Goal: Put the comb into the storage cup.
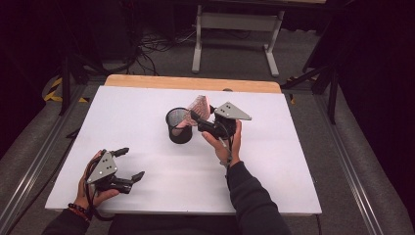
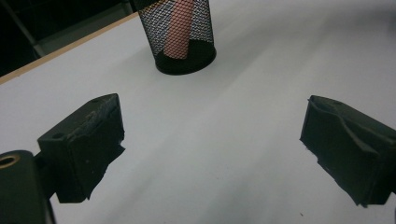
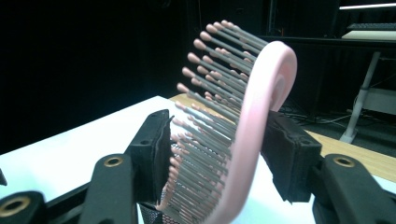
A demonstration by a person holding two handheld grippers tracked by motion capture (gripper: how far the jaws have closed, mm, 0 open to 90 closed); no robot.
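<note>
One pink bristled plastic hairbrush [image 3: 252, 116] stands in one black mesh cup [image 1: 179, 125]; right gripper [image 1: 201, 118] fingers loosely flank it; left gripper [image 1: 131, 164] fingers apart.

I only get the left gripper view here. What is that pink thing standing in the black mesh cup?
Observer: A pink hairbrush; its bristled head sticks out above the mesh cup.
Operator: Is anything holding it?
Observer: The right gripper has its jaws either side of the head; I cannot tell whether they press.
Operator: And my own gripper?
Observer: The left gripper sits near the front edge of the table, apart from the cup, jaws open and empty.
</note>
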